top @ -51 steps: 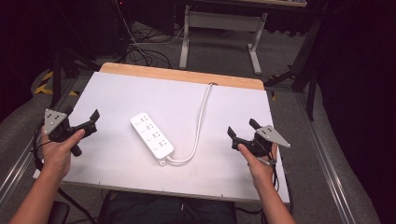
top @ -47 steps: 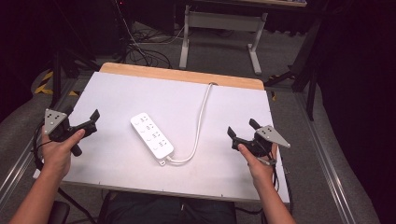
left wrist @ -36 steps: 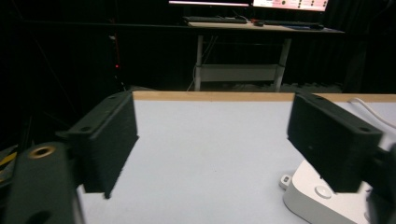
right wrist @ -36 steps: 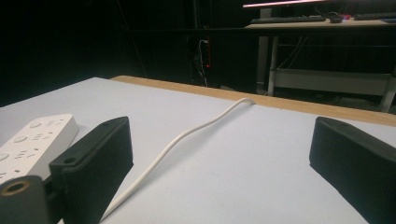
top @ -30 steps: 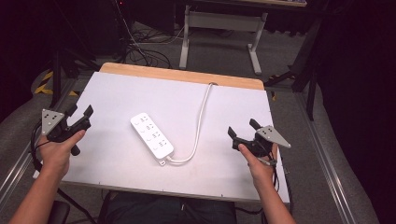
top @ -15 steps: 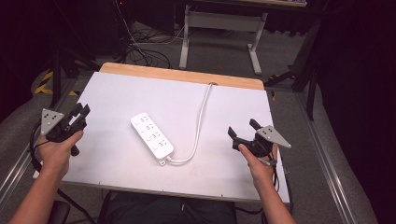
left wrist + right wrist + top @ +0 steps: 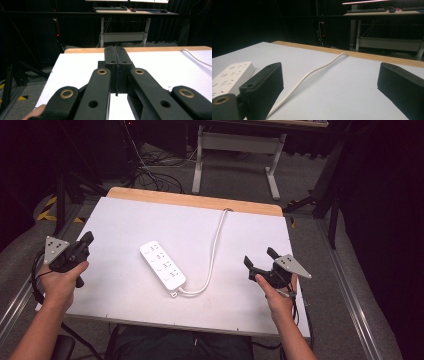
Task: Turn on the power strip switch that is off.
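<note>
High view: white rectangular plastic power strip (image 7: 162, 268) is lying flat, diagonal, roughly mid-table on the white-topped table with a wooden far edge (image 7: 125, 215), sockets facing up. Its white round cord (image 7: 216, 242) is leaving the near-right end, looping toward the person, then running up and over the far edge.

Left gripper (image 7: 80, 247) is hovering at the table's left edge, well apart from the strip. Left gripper view is showing its two black jaws pressed together w/ nothing between them, so clenched on air. Right gripper (image 7: 260, 259) is sitting near the right side of the table, jaws spread wide, released, holding nothing. Right gripper view has the cord passing between the spread jaws farther off on the tabletop, not touching them, and the strip's end (image 7: 229, 75) just beyond the jaw on that view's left.

Handling, judging by looks:
- Strip body is looking rigid, light-ish, smooth plastic, so prob slippery under hard pads. Gripping across the short width, near mid-length, is looking best for balance.
- Not fragile, but avoid pinching over the sockets or the switch end; which end has the switch, can't tell at this res.
- Cord is soft, springy, and will be dragging and tugging on the strip when it's lifted or turned. Its far end is going off the table, so slack is limited.
- Gripping the cord alone is going to let the strip swing; better for guiding than lifting.
</note>
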{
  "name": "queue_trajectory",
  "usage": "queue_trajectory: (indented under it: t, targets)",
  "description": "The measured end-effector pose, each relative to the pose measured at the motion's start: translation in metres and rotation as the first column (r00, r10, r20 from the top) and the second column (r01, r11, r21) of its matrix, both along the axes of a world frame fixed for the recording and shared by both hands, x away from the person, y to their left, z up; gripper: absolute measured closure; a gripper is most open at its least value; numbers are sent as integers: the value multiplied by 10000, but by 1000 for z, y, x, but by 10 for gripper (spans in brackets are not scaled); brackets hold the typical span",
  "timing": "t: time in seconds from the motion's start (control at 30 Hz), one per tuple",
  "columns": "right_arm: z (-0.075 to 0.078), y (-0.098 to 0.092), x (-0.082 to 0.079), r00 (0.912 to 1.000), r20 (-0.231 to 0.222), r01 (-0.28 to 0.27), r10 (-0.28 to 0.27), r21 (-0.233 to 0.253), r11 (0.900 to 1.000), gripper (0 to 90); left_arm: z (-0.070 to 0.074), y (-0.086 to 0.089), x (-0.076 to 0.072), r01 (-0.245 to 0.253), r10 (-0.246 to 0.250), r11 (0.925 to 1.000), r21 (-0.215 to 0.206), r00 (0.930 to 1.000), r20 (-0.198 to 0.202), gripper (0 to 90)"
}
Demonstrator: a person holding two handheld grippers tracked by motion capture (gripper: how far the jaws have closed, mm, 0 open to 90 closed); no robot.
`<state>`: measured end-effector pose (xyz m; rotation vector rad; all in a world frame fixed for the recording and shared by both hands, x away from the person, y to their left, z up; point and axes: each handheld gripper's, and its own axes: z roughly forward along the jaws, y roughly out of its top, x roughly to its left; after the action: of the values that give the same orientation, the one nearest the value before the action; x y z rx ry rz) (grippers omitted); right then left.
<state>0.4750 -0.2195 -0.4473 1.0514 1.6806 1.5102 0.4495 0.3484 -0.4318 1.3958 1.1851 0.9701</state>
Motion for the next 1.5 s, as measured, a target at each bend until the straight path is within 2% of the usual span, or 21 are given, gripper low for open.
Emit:
queue_trajectory:
  t: [0.1, 0.27, 0.37, 0.53, 0.6, 0.67, 1.07, 1.3, 1.37, 1.4, 1.47, 1.5]
  targets:
    - [0, 0, 0, 10000, -6, -23, 23, 14, 10000, 71, 1, 0, 0, 44, -44, 10000, -31, 10000, -18, 900]
    - [0, 0, 0, 10000, -21, -46, 46, 17, 10000, 74, 3, 0, -1, 106, -114, 9996, -252, 9995, -306, 900]
    - [0, 0, 0, 10000, -42, -34, 34, 14, 10000, 74, 6, 0, -2, 160, -170, 9994, -313, 9994, -306, 900]
    - [0, 0, 0, 10000, -29, -26, 26, 18, 10000, 75, 12, 0, -4, 190, -197, 9993, -309, 9996, -218, 900]
    - [0, 0, 0, 10000, -32, -21, 21, 36, 10000, 75, 14, 0, -5, 342, -349, 9990, -275, 9991, -247, 900]
    - [0, -1, 0, 10000, -37, -8, 8, 50, 10000, 75, 15, 0, -3, 477, -486, 9986, -231, 9979, -418, 900]
    - [-1, -3, -2, 10000, -43, 65, -65, 73, 10000, 75, 19, -3, 4, 782, -787, 9969, -99, 9947, -663, 900]
    - [-1, -5, -4, 9999, -37, 138, -138, 64, 9999, 76, 22, -7, 8, 1291, -1294, 9916, -103, 9854, -1102, 900]
    - [-1, -5, -4, 9999, -44, 149, -148, 67, 9999, 77, 23, -10, 10, 1541, -1528, 9881, -14, 9790, -1346, 900]
    - [-1, -5, -4, 9999, -44, 149, -148, 67, 9999, 77, 23, -10, 10, 1541, -1528, 9881, -14, 9790, -1346, 900]
    - [-1, -5, -5, 9999, -47, 154, -153, 83, 9998, 77, 24, -13, 11, 1667, -1620, 9859, 158, 9737, -1603, 900]
    - [-1, -6, -5, 9999, -46, 154, -153, 82, 9998, 77, 24, -14, 12, 1710, -1650, 9850, 248, 9733, -1594, 900]
